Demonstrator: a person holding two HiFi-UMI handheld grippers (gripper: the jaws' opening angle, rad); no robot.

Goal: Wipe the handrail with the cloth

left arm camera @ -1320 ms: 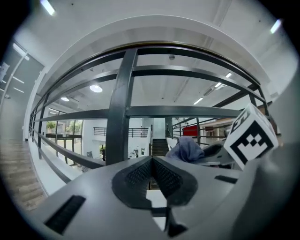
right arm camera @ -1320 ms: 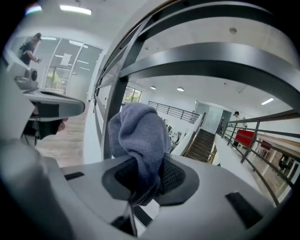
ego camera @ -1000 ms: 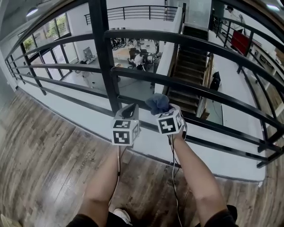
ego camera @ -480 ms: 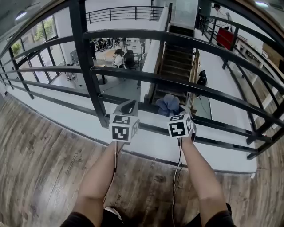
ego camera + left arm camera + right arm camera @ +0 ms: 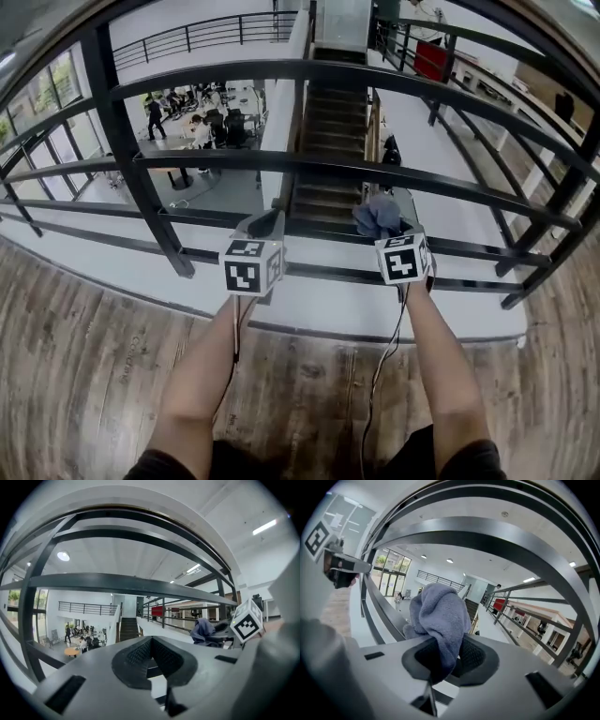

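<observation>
Cloth (image 5: pixel 439 616) sits clamped in the right gripper (image 5: pixel 443 654) near the handrail (image 5: pixel 319 167); left gripper (image 5: pixel 151 645) closed, empty.

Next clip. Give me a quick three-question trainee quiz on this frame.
1. True or false: the left tongs are shut and empty.
2. The cloth is: A red, B blue-grey, C white.
3. Fill in: beyond the rail, ___ lead down to the lower floor.
Key: 1 true. 2 B. 3 stairs.
</observation>
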